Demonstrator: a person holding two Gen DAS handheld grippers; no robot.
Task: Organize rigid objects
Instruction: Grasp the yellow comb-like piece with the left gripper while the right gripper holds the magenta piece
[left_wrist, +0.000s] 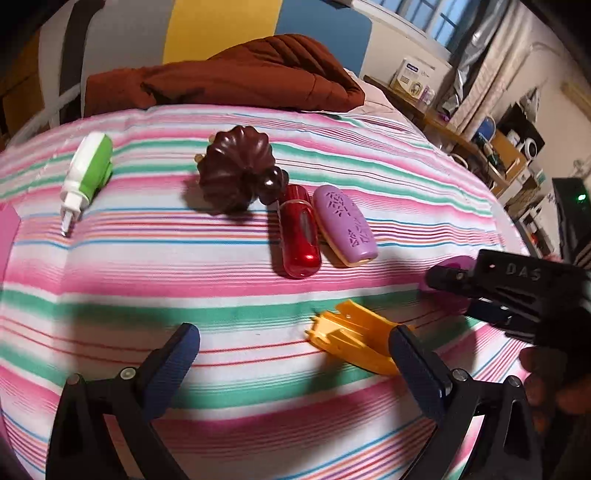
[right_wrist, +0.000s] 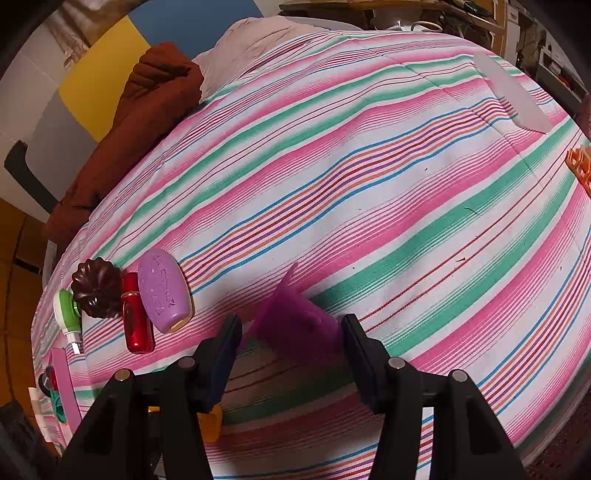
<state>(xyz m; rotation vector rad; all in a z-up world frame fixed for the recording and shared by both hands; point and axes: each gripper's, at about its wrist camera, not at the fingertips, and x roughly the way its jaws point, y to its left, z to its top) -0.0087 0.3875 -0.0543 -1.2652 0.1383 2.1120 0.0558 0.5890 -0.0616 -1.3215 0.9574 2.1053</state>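
Note:
On the striped bedspread (left_wrist: 184, 258) lie a green-and-white plug-in device (left_wrist: 88, 173), a dark brown fluted mould (left_wrist: 236, 170), a red capsule-shaped case (left_wrist: 299, 236) and a lilac oval case (left_wrist: 345, 225), the last three close together. A yellow plastic piece (left_wrist: 354, 339) lies just ahead of my left gripper (left_wrist: 295, 362), which is open and empty. My right gripper (right_wrist: 291, 350) is open, its fingers on either side of a translucent purple cup (right_wrist: 295, 325) lying on the bedspread. The right gripper also shows in the left wrist view (left_wrist: 480, 288).
A rust-brown quilt (left_wrist: 240, 74) is bunched at the far edge of the bed. An orange plastic item (right_wrist: 581, 166) sits at the right edge. A pink strip and small items (right_wrist: 59, 391) lie at the left bed edge. Shelves with clutter (left_wrist: 498, 147) stand beyond the bed.

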